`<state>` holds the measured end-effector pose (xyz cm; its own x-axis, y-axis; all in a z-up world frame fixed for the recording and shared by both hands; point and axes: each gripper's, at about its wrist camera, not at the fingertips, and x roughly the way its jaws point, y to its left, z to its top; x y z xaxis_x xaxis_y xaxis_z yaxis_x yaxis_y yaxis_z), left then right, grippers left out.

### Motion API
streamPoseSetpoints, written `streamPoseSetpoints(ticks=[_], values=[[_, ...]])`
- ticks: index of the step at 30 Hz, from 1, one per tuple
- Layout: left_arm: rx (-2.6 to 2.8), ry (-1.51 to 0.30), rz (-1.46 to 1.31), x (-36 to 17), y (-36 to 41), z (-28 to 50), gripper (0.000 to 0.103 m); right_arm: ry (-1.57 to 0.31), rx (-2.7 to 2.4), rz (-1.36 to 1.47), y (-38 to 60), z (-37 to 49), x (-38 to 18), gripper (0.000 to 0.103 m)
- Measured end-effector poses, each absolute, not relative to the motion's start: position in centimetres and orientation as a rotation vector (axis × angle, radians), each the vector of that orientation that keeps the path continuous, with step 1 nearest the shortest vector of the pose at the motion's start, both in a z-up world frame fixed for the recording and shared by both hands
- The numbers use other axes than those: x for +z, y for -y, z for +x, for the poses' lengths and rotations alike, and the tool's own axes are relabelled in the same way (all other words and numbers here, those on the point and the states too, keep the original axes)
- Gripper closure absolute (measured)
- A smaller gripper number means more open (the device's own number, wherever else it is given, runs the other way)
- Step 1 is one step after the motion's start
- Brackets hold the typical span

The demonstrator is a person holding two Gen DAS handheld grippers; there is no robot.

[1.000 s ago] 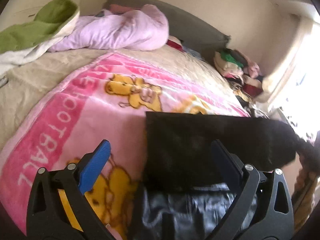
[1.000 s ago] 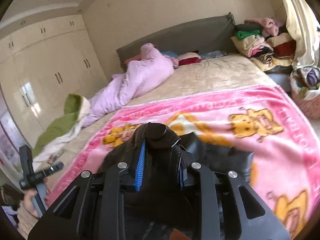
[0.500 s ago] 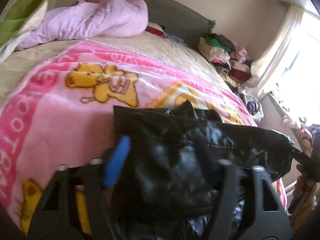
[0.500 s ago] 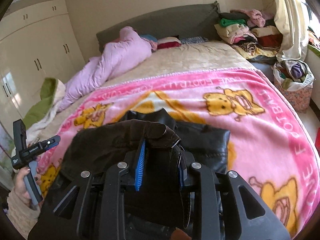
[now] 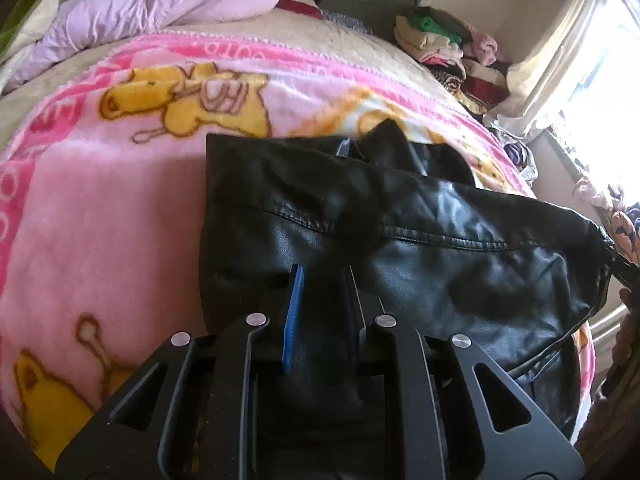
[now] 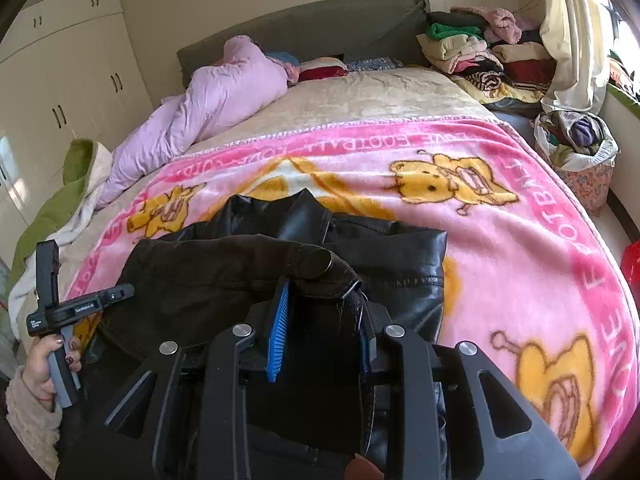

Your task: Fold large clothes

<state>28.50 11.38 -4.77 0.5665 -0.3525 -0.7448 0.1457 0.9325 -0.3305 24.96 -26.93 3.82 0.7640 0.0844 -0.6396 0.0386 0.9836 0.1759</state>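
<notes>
A black leather jacket (image 5: 420, 248) lies on a pink cartoon blanket (image 5: 100, 208) on the bed. It also shows in the right wrist view (image 6: 392, 264). My left gripper (image 5: 320, 276) is shut on a fold of the jacket near its close edge. My right gripper (image 6: 320, 284) is shut on the jacket's other end, with a dark fold bunched over its fingertips. The left gripper's handle (image 6: 60, 312) shows in a hand at the lower left of the right wrist view.
A lilac duvet (image 6: 216, 96) and a green blanket (image 6: 52, 208) lie at the bed's far left. Stacked clothes (image 6: 480, 52) sit at the far right by the curtain. A bag of laundry (image 6: 576, 148) stands on the floor right of the bed.
My left gripper, open a second ago, has closed on the jacket. Both grippers have carried the jacket's near part forward over itself on the blanket.
</notes>
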Motion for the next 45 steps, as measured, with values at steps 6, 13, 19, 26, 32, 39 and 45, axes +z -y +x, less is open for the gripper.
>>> streamPoseSetpoints(ticks=[6,13,19,26,32,39,45], values=[[-0.28,-0.933,-0.208,-5.5,-10.8,28.3,0.091,-0.793,-0.053,0.14,27.2,26.1,2.2,0.055],[-0.279,-0.933,-0.209,-5.5,-10.9,28.3,0.091,-0.669,-0.11,0.154,27.4,25.1,4.1,0.052],[-0.279,-0.932,-0.207,-5.5,-10.9,28.2,0.091,-0.71,0.008,0.088,23.0,28.0,2.8,0.052],[-0.279,-0.932,-0.206,-5.5,-10.8,28.3,0.091,-0.961,-0.054,0.003,21.5,33.1,-5.2,0.051],[-0.278,-0.933,-0.205,-5.6,-10.8,28.3,0.091,-0.952,-0.072,0.004,21.7,33.6,-6.0,0.051],[-0.274,-0.925,-0.194,-5.2,-10.6,28.2,0.091,-0.861,-0.009,0.086,22.1,31.0,-2.5,0.048],[-0.298,-0.893,-0.2,-3.0,-10.2,27.3,0.07,-0.792,0.04,0.125,22.1,28.1,0.1,0.044]])
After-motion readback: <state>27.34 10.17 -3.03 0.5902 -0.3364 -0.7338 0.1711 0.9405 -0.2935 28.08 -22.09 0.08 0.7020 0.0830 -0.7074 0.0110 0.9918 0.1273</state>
